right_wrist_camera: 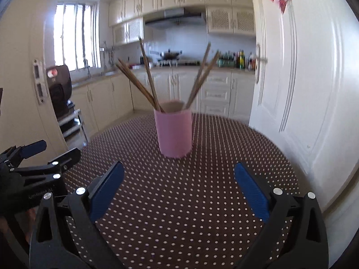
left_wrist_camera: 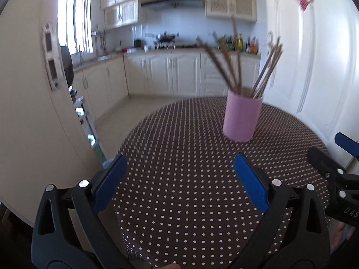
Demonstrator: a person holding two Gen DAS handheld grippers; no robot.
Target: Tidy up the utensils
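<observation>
Both grippers empty, chopsticks already in the cup

The pink cup stands upright on the dotted table, at twelve o'clock from the right hand-held gripper and one o'clock from the left hand-held gripper. Both have jaws spread wide, holding nothing. The chopsticks fan out against the rim, likely because they were dropped in loosely.

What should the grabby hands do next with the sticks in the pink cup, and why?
Probably move the right gripper forward toward the pink cup and pinch one chopstick. Both it and the left gripper are open and hold nothing, the cup sits almost straight ahead of the right one, and the chopsticks lean apart in a messy fan.
</observation>
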